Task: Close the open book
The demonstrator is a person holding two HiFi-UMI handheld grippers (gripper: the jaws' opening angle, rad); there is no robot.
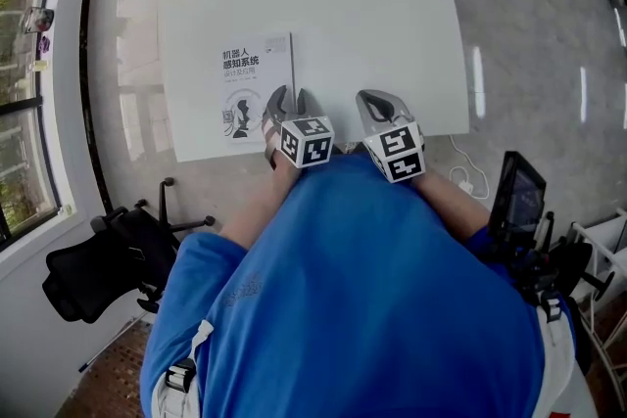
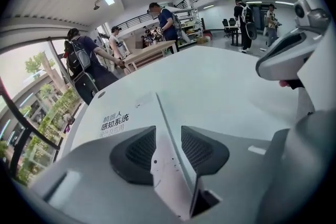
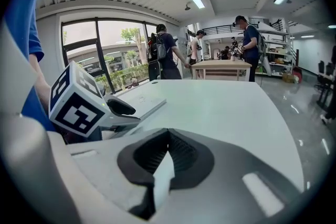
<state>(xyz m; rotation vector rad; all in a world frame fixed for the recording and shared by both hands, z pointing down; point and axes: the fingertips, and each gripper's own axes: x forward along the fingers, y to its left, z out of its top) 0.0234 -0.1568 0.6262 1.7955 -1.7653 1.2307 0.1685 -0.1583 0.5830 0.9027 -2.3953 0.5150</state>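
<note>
The book (image 1: pixel 257 93) lies shut on the table (image 1: pixel 382 5). The left gripper (image 1: pixel 289 97) stands spread at its four o'clock edge. The right gripper (image 1: pixel 380 99) is pressed together, empty.

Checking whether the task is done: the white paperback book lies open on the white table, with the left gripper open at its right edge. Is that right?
Not quite: the white paperback book lies closed, front cover up, as the head view shows. The rest holds: it is on the white table, and the left gripper is open at its right edge.
</note>
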